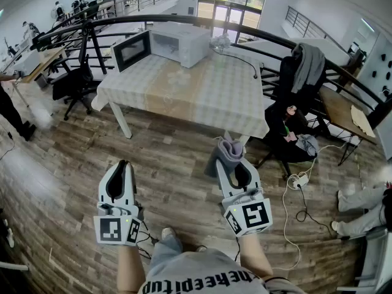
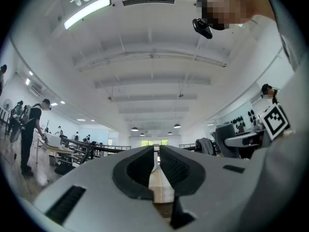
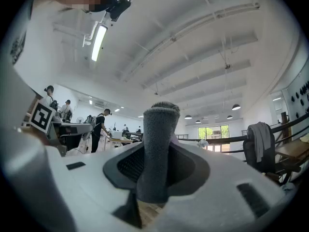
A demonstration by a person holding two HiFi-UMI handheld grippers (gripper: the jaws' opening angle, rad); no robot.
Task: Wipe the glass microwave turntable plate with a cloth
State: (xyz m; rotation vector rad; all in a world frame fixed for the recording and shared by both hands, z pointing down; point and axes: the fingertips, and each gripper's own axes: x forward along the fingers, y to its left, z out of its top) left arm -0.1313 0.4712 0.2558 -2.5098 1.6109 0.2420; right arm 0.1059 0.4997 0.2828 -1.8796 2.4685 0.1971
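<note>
Head view, right hand-held gripper (image 1: pixel 233 165) clamping grey cloth (image 1: pixel 227 147), left hand-held gripper (image 1: pixel 122 165) closed, microwave (image 1: pixel 181 42) on table (image 1: pixel 205 97) ahead.

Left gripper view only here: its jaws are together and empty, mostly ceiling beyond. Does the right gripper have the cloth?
Observer: Yes, the right gripper is shut on a grey cloth that sticks up past its jaws.
Operator: Where is the microwave?
Observer: The microwave stands at the far left of the table ahead, its door swung open.
Operator: And the glass plate?
Observer: Cannot confirm it. A pale see-through thing lies on the table just right of the microwave, too small to identify.
</note>
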